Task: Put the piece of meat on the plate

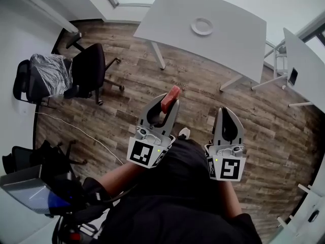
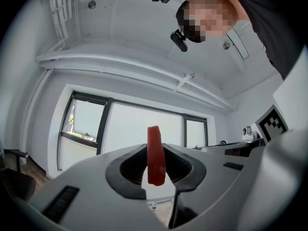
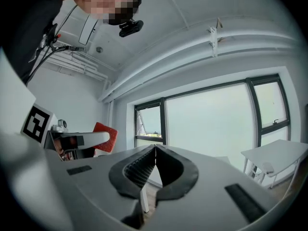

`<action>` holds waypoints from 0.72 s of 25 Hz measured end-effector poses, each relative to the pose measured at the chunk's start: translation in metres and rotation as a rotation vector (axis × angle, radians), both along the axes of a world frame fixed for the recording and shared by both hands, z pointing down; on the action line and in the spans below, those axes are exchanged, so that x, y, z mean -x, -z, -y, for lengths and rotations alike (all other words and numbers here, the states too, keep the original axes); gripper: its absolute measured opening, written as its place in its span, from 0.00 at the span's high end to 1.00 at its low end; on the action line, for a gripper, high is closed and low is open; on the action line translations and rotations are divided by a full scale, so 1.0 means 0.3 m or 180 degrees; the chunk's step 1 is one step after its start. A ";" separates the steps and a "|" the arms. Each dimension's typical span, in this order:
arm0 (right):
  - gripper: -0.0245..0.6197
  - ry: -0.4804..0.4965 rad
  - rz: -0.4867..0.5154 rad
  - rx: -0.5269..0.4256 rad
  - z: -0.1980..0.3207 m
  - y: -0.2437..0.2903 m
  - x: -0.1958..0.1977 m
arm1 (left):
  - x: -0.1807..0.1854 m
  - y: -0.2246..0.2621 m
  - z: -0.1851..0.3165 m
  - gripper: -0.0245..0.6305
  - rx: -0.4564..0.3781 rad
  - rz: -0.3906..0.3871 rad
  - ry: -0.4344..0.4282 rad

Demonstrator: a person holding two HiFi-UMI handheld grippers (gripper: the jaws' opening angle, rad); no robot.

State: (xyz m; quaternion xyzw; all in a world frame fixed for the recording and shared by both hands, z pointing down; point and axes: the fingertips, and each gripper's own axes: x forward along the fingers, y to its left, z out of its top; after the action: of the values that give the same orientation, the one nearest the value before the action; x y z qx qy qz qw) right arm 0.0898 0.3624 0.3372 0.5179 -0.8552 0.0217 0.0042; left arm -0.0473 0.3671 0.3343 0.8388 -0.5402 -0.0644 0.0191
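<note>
The red piece of meat [image 1: 171, 99] stands pinched edge-on between the jaws of my left gripper [image 1: 168, 101], held out level over the wooden floor; its flat slab [image 2: 155, 154] rises above the jaw tips in the left gripper view. My right gripper [image 1: 226, 112] hangs beside it, shut with nothing in it, its tips [image 3: 155, 150] meeting. From the right gripper view the meat [image 3: 105, 136] shows at the left. The white plate [image 1: 202, 26] lies on the grey table [image 1: 228, 39], far ahead of both grippers.
A black office chair [image 1: 89, 70] and a chair wrapped in plastic [image 1: 48, 72] stand at the left. A second white table [image 1: 307, 70] is at the right edge. Open wooden floor lies between me and the plate's table; large windows [image 2: 139, 129] fill the far wall.
</note>
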 end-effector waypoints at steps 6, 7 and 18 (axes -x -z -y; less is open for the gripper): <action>0.95 -0.0018 -0.0078 0.0053 0.002 -0.039 -0.044 | 0.002 -0.015 0.017 0.82 0.0066 0.0012 0.0064; 0.95 -0.0044 -0.0076 0.0054 0.004 -0.042 -0.053 | -0.004 -0.012 0.021 0.82 0.0059 0.0023 0.0054; 0.95 -0.0122 -0.0370 -0.0079 0.136 -0.057 -0.053 | -0.065 -0.037 0.225 0.82 0.0081 -0.0012 -0.0130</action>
State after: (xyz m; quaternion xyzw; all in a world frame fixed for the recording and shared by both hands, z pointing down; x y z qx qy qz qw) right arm 0.1056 0.3215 0.3543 0.5346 -0.8436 -0.0189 0.0470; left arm -0.0277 0.2996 0.3453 0.8493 -0.5237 -0.0587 0.0321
